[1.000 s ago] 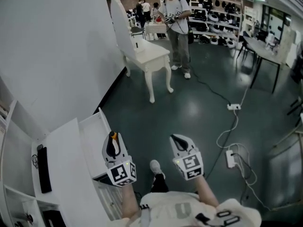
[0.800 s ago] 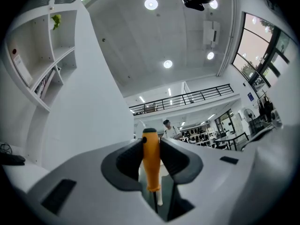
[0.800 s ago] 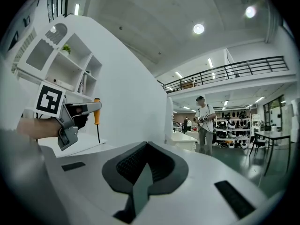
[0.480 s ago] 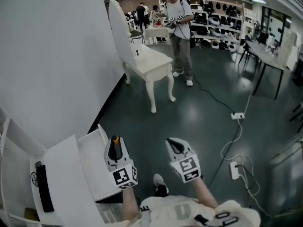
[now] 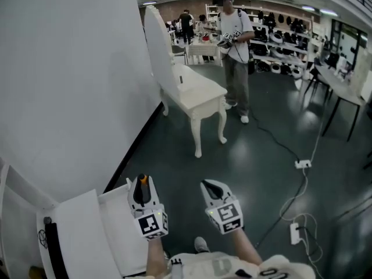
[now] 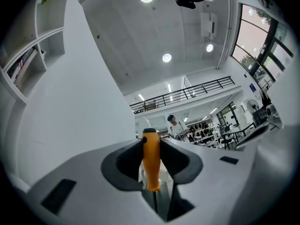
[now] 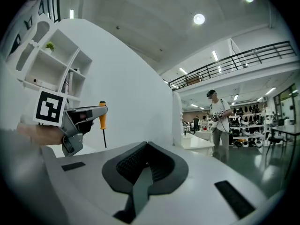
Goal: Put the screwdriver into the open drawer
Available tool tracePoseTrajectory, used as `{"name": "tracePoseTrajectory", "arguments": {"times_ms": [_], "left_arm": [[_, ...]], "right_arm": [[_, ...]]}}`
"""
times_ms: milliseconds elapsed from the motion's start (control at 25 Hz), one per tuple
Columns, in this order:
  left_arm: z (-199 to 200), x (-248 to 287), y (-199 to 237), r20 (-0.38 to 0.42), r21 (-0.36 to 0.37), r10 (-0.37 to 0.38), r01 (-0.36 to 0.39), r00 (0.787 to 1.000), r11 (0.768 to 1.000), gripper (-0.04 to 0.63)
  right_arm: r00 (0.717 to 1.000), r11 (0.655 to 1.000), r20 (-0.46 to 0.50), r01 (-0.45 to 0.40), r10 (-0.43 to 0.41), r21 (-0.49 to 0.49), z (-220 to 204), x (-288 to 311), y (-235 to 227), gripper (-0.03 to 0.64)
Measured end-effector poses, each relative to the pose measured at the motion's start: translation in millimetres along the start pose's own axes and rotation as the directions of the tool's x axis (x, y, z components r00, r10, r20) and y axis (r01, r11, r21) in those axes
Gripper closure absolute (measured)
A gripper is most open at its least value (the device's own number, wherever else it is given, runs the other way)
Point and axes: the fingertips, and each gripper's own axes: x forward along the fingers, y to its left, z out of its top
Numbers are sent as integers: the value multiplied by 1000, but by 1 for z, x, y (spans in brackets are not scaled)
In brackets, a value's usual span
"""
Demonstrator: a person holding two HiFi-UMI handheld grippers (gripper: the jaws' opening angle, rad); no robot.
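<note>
My head view looks steeply down from above onto the left gripper [image 5: 141, 183] and right gripper [image 5: 213, 186], near the bottom edge. The left gripper view sits close behind its own fingers [image 6: 124, 165], tilted up toward the ceiling. The right gripper view faces about level, with the left gripper at its left. All three views share the standing person in a white T-shirt [image 5: 235, 39] and the tall white wall [image 5: 70, 68].

I've got the screwdriver [image 6: 151, 161] pinched between the jaws of the left gripper [image 6: 151, 142]. It has an orange handle with a dark cap and a thin dark shaft. It's upright, handle on top, shaft hanging straight down and touching nothing. The drawer [image 5: 116, 222] is white and plain, pulled out of the white cabinet [image 5: 75, 237] at my lower left. From the head view the screwdriver is up in the air over the drawer's outer edge, not inside it.
</note>
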Motion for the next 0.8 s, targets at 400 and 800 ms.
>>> {"name": "tracePoseTrajectory", "arguments": {"times_ms": [400,800], "left_arm": [[-32,47,36,-24,46,39,-38,999,998,482],[-45,47,83,-54,62,144,-141,988,988,482]], "right_arm": [[999,999,-42,-35,34,-31,5,90,7,612],[980,978,1,-201,201,-58,29,151,53,612]]}}
